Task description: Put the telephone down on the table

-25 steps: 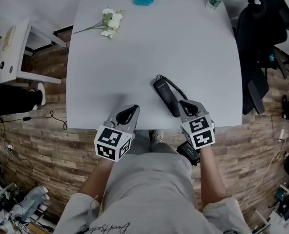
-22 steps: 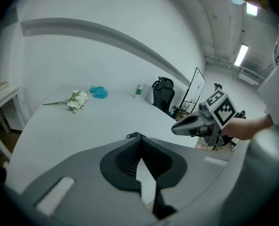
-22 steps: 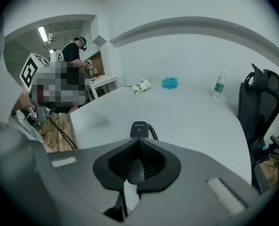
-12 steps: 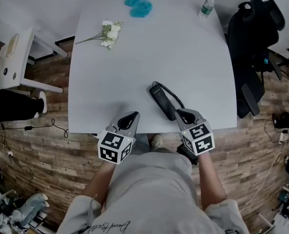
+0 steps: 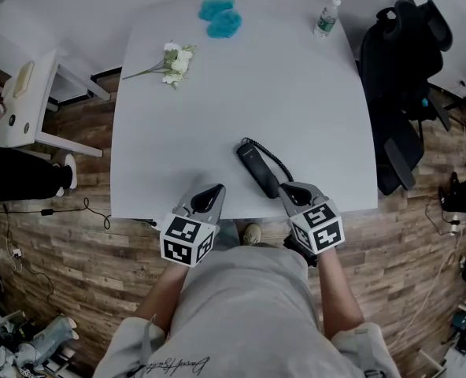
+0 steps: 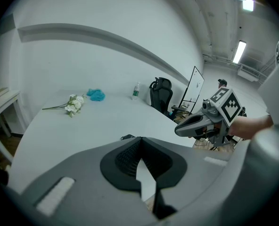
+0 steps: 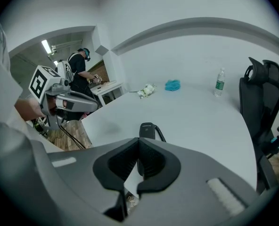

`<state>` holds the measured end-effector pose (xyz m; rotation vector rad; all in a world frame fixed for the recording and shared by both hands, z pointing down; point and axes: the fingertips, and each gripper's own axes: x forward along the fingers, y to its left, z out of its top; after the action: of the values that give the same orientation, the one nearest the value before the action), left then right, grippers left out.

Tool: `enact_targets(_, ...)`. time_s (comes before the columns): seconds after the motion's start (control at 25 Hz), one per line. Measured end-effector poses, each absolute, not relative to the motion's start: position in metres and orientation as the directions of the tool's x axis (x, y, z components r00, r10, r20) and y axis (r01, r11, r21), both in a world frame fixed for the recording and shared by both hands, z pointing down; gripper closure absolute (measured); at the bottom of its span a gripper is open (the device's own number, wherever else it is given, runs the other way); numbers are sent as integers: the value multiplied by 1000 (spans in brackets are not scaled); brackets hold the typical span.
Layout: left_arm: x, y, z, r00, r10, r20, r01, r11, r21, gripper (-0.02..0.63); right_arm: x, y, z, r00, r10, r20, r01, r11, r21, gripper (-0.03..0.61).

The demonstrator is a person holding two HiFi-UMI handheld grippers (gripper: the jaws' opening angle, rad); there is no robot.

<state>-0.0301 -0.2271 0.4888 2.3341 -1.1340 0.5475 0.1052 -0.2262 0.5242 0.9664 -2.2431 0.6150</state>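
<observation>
The black telephone handset (image 5: 257, 168) lies flat on the white table (image 5: 217, 116) near its front edge, its coiled cord (image 5: 279, 160) curling off to the right. My right gripper (image 5: 292, 189) hovers just behind and to the right of the handset's near end, shut and empty. In the right gripper view the handset (image 7: 148, 131) shows just beyond my closed right gripper (image 7: 139, 142). My left gripper (image 5: 213, 189) is over the table's front edge to the left, also shut with nothing in it. In the left gripper view the tips of that left gripper (image 6: 140, 140) meet.
White flowers (image 5: 174, 57), a blue cloth (image 5: 220, 20) and a water bottle (image 5: 325, 18) sit along the table's far side. A black office chair (image 5: 398, 93) stands at the right, a white side table (image 5: 28, 101) at the left. A person (image 7: 80, 65) works in the background.
Both grippers have drawn back a little toward the table's front edge and risen slightly. The handset has stayed where it lies.
</observation>
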Motion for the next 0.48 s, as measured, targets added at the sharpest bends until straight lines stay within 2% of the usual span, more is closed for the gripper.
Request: enact_targets(0.48, -24, -227, 484, 576, -613, 541, -804, -544, 240, 597, 109, -225, 523, -543, -479, 690, -762, 626, -165, 572)
